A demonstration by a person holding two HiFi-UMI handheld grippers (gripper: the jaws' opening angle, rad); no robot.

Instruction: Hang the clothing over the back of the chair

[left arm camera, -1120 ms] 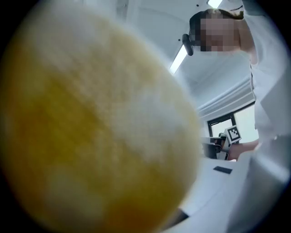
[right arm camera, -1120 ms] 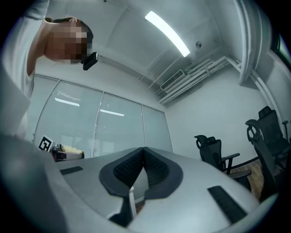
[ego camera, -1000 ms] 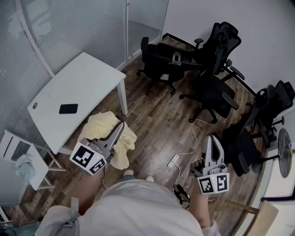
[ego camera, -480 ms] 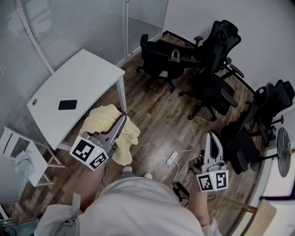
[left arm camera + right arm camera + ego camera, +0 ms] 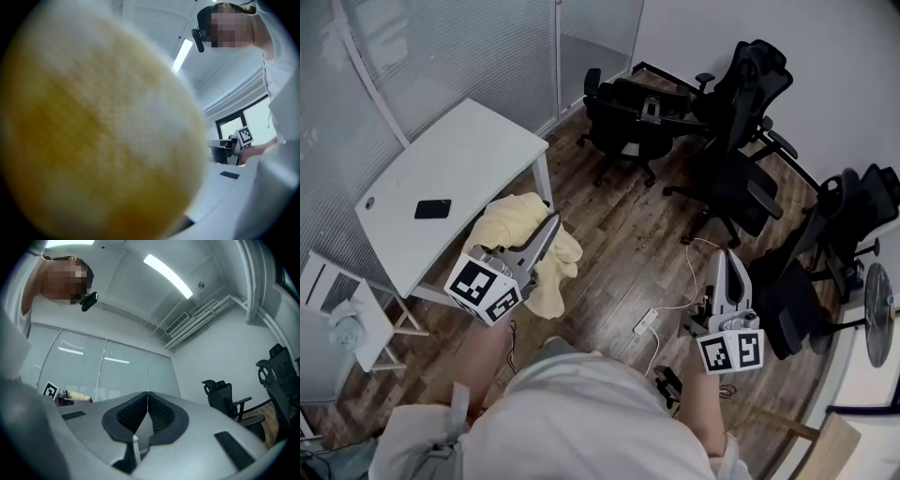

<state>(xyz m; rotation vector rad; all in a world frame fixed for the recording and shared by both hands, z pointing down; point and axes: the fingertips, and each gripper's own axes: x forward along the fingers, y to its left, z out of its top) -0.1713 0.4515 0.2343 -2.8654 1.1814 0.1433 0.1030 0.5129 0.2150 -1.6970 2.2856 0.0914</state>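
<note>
We hold the pale yellow garment point(image 5: 508, 223) in the left gripper point(image 5: 549, 225). Its fingers are clamped on the cloth, which bunches around the tip and droops toward the wooden floor point(image 5: 619, 239). In the left gripper view the yellow fabric point(image 5: 93, 131) fills nearly everything and covers the fingers themselves. The garment hangs in the air just beside the right edge of the white counter point(image 5: 478, 155), on which a black phone point(image 5: 432, 208) lies.

Our right gripper point(image 5: 724, 257) is over to the right, well apart from the garment. Its fingers point(image 5: 132, 414) are pressed together with nothing between them.

A black office chair point(image 5: 628, 122) stands at the far side, with a high-backed chair point(image 5: 741, 112) to its right, both well apart from the garment. A white power strip point(image 5: 645, 322) lies on the floor between the two grippers.
</note>
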